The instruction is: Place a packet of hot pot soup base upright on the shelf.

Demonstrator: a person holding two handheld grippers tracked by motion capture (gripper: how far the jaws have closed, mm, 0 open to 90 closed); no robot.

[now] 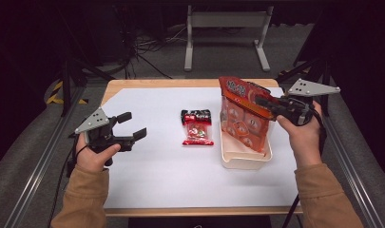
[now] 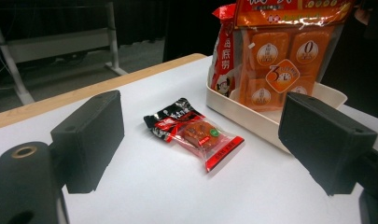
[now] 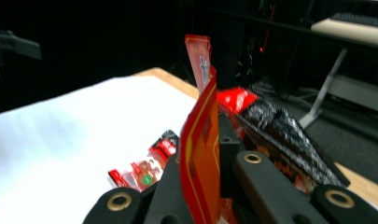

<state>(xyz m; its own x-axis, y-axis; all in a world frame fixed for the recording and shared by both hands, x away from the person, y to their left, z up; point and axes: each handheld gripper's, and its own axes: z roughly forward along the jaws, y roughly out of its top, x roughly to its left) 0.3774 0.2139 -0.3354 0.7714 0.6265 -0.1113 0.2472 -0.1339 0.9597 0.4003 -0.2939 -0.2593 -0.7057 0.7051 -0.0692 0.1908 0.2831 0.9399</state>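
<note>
Your right gripper point(image 1: 262, 100) is clenched on the top edge of the orange snack bag point(image 1: 242, 118), which stands upright in the cream tray point(image 1: 245, 159). Your left gripper point(image 1: 132, 126), released, sits well left of the tray.

Small red-black snack packet point(image 1: 197, 127) lies on white table point(image 1: 147, 175).

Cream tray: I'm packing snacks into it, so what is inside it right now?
The cream tray holds the big orange snack bag, standing upright, its top pinched by the right gripper. The bag hides the tray floor behind it.
</note>
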